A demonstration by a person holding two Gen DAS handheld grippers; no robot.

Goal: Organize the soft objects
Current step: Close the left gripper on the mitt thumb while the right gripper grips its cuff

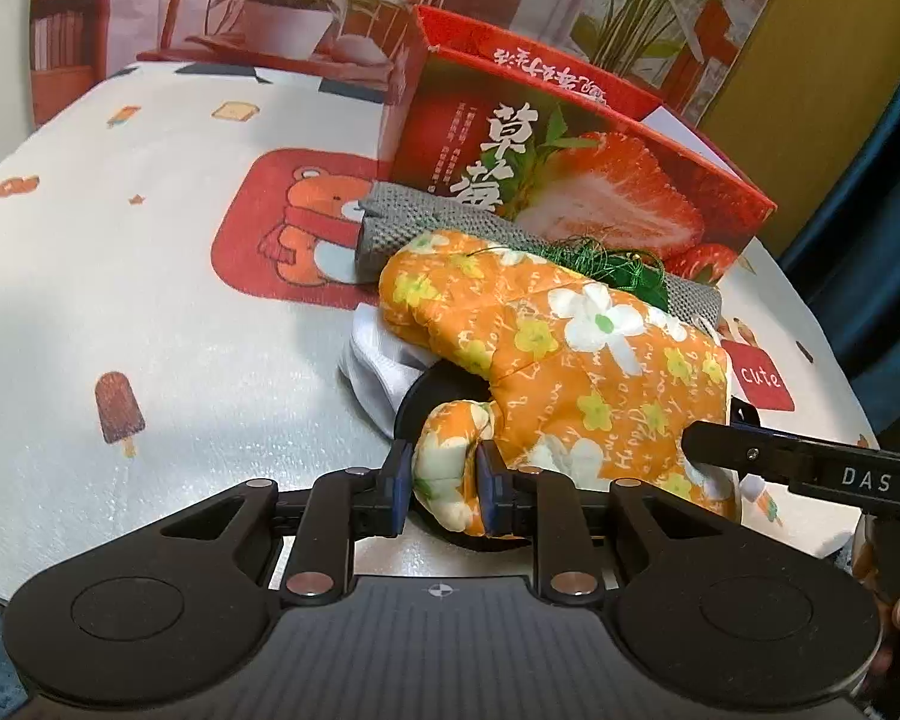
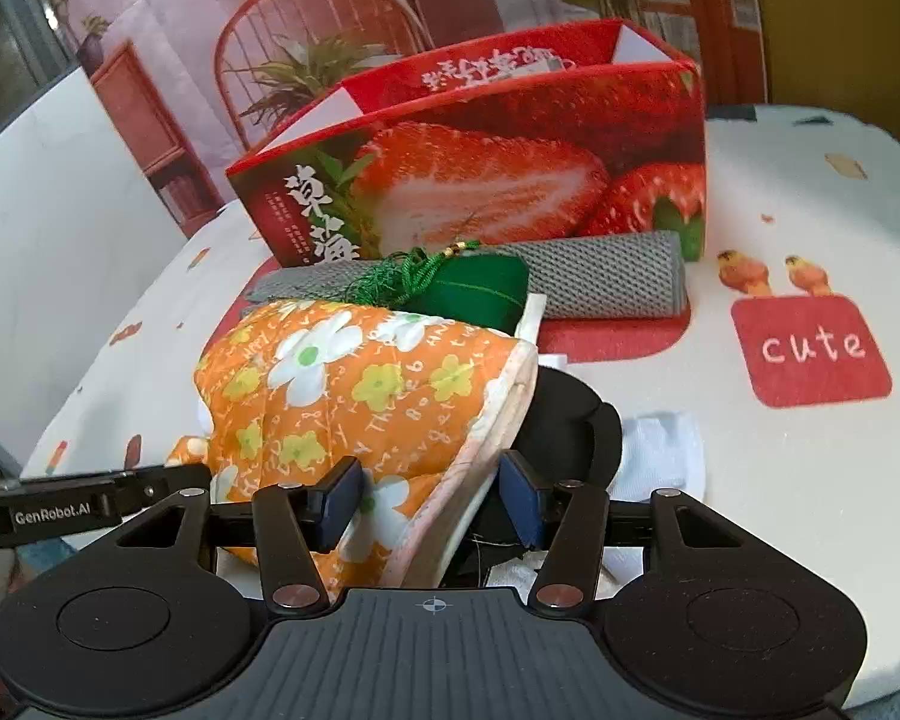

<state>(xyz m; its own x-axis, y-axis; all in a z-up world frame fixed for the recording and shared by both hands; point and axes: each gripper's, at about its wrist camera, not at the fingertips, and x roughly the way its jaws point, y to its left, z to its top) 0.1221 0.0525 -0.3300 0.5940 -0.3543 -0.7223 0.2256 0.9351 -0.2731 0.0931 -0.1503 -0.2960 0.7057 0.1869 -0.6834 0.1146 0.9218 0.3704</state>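
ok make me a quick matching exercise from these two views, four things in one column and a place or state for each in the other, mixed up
Things
1. orange floral oven mitt
2. grey mesh cloth
3. green tasselled pouch
4. strawberry box

Places or states
A. standing open-topped at the back of the pile
B. thumb pinched in the left tool, cuff between the right tool pads
C. rolled up, lying along the foot of the box
D. resting on the grey roll, just behind the mitt

Pairs: 1-B, 2-C, 3-D, 4-A
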